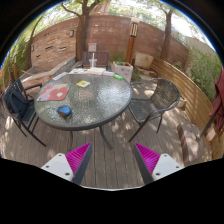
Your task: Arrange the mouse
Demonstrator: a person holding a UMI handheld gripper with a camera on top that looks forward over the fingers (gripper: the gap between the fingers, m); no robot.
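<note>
We see our gripper [113, 160] with fingers spread apart, nothing between them. The mouse [65, 111] lies on the round glass table [110, 103], near its front edge, well beyond the left finger [78, 160].

- round table [95, 100] taken as landmark, standing on a plank deck [110, 150], well beyond the gripper [113, 160] with fingers spread apart and nothing between them.
- on the table, near its front edge: a mouse [65, 111].
- on its left part: a flat mat [55, 93].
- toward its far side: a small card [84, 84].
- left of the table: a chair [18, 103].
- right of it: another chair [157, 97].
- behind it: a planter [122, 70], then a brick wall [95, 40].
</note>
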